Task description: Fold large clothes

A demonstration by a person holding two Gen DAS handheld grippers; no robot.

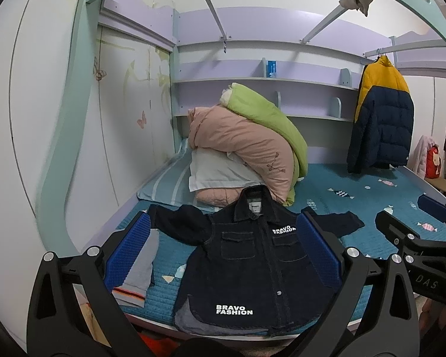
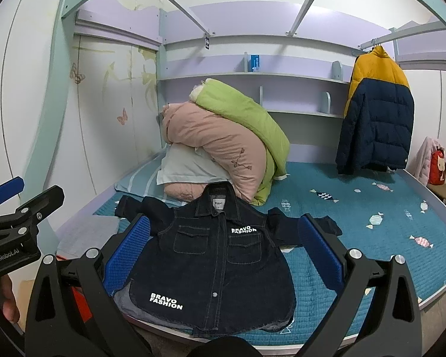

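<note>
At the bed's (image 2: 371, 267) near edge, the denim jacket (image 2: 211, 255) lies flat: stiff, heavy; grip its sleeve cuffs. Left gripper (image 1: 223, 250) and right gripper (image 2: 223, 250) gape wide, empty.

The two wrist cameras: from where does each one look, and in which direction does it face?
Left wrist: sits on the left gripper, above the near bed edge, facing the headboard shelves; its own open blue fingers frame the dark denim jacket, and the right gripper shows at the right edge.
Right wrist: sits on the right gripper, facing the same way; its open fingers frame the jacket, and the left gripper shows at the left edge.
Both share the jacket, the pink and green quilts, the hanging puffer coat and the teal bed cover.
</note>
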